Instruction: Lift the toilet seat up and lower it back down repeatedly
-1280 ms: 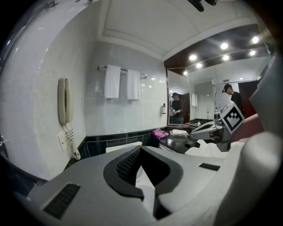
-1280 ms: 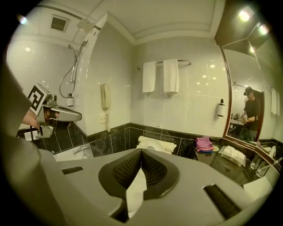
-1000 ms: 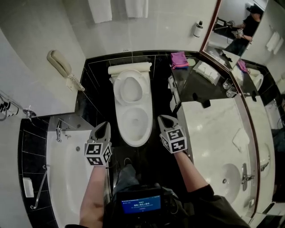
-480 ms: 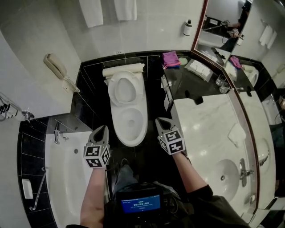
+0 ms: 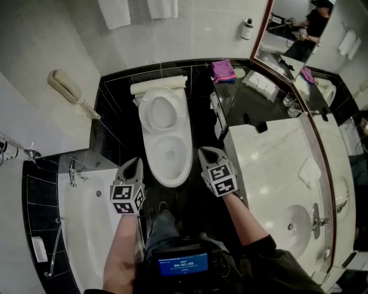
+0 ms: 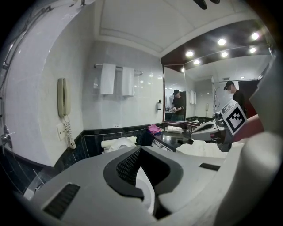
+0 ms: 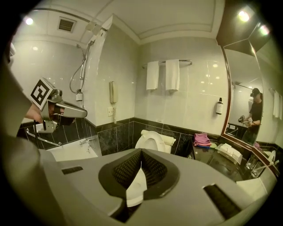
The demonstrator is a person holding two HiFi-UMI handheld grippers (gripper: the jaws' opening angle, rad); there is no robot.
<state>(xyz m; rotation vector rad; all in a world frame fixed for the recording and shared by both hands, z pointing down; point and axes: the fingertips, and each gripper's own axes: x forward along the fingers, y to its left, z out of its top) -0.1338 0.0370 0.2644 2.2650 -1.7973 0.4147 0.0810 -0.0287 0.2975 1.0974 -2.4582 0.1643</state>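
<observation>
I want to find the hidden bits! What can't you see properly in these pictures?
Towels: head view, cut off by the top edge.
Toilet: left gripper view, bowl mostly behind the left gripper.
Screen: head view, writing too small to read.
Bottle: head view, label too small.
Tub: head view, partly under the left arm.

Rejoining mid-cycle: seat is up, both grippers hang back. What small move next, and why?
Probably ease the right gripper forward to the top edge of the seat. The seat stands raised behind the open bowl, and both this gripper and the left gripper are shut, empty and short of the toilet, so lowering seems due.
</observation>
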